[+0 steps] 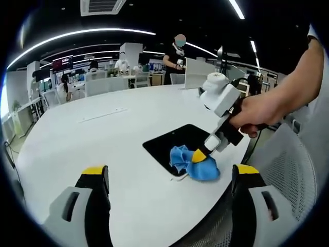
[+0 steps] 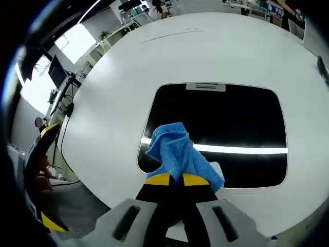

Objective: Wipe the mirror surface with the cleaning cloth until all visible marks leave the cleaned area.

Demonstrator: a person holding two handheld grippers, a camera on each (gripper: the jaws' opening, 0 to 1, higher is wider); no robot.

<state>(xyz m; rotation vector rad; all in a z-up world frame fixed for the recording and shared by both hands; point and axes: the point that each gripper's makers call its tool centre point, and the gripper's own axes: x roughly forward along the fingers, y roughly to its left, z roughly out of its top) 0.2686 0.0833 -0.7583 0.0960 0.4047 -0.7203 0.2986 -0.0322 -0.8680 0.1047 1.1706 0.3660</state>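
Observation:
A dark rectangular mirror (image 1: pixel 177 143) (image 2: pixel 221 123) lies flat on the round white table (image 1: pixel 103 139) (image 2: pixel 154 56). A blue cleaning cloth (image 1: pixel 193 163) (image 2: pixel 180 154) rests bunched on the mirror's near edge. My right gripper (image 2: pixel 171 179) (image 1: pixel 200 154) is shut on the blue cloth, yellow tips pressed together over its fold. A hand holds that gripper from the right in the left gripper view. My left gripper (image 1: pixel 169 175) hangs open above the table, off to the side of the mirror, nothing between its jaws.
The table edge curves close by, with a mesh office chair (image 1: pixel 288 175) just beyond it. Desks, partitions and several people (image 1: pixel 177 54) fill the office behind. A bright ceiling light reflects as a strip across the mirror (image 2: pixel 231 149).

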